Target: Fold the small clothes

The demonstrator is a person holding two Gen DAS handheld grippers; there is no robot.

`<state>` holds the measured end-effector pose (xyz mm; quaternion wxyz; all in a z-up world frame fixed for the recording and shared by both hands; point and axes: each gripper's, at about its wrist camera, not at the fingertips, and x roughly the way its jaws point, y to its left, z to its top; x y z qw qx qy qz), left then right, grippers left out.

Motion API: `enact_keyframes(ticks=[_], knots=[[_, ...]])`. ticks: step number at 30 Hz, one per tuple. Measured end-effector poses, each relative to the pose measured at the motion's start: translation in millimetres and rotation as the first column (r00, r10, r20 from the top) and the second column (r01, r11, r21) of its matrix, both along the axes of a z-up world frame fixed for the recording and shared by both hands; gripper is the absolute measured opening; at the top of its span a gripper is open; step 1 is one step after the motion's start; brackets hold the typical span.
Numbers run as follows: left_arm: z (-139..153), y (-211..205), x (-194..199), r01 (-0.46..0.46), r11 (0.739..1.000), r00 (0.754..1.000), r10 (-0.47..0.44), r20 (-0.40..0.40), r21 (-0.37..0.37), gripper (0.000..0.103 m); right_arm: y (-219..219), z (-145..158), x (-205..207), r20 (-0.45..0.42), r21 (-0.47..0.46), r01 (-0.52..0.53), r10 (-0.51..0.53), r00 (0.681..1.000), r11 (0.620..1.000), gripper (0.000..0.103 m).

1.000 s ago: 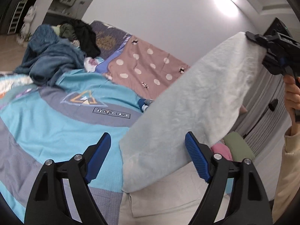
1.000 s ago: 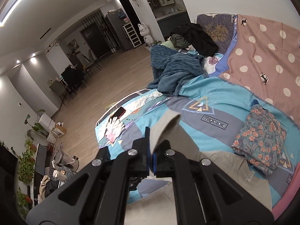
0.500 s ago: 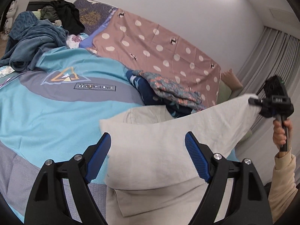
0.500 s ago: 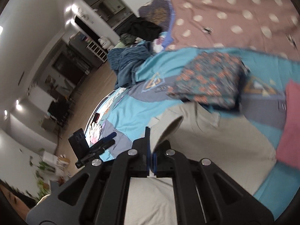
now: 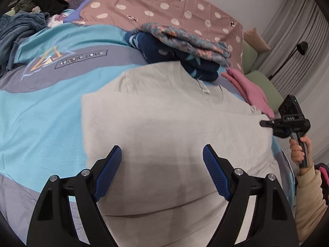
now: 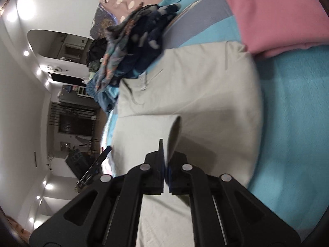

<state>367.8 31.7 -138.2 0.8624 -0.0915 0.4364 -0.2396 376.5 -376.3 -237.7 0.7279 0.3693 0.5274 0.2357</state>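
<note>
A pale grey T-shirt (image 5: pixel 164 123) lies on the blue and grey bedspread (image 5: pixel 41 111), its lower half folded up over its upper half. My left gripper (image 5: pixel 162 173) is open and empty just above the folded shirt. My right gripper (image 6: pixel 166 160) is shut on the shirt's edge (image 6: pixel 174 131) and holds it low over the fabric; it also shows at the right in the left wrist view (image 5: pixel 267 123). The shirt fills the middle of the right wrist view (image 6: pixel 205 94).
A stack of folded floral and navy clothes (image 5: pixel 185 47) sits just beyond the shirt's collar. A pink garment (image 5: pixel 250 88) lies at the right. A heap of dark blue and black clothes (image 5: pixel 24 20) is at the far left. A polka-dot cover (image 5: pixel 164 6) lies behind.
My right gripper has swung the shirt's lifted hem down from high in the air onto the bed, folding the shirt over itself. My left gripper stayed open and tilted down over the shirt.
</note>
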Motion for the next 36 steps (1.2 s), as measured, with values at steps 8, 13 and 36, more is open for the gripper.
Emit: enact_keyframes(ticks=[8,13,36], knots=[[0,-3,-7,0.023,0.999,1.0,-0.022,-0.018,0.025,0.082,-11,3,-14,0.027,-0.057,-0.019,0.02,0.999,0.998,0.048],[1,-15,-9,0.042,0.998,0.999,-0.041,-0.014,0.039,0.082,26,1,-39,0.009,-0.187,-0.158,0.162,0.987,0.97,0.055],[6,-36,-10,0.113,0.994,0.993,-0.112,-0.026,0.016,0.082,53,38,-61,0.213,-0.321,-0.07,0.145,0.966,0.944,0.02]])
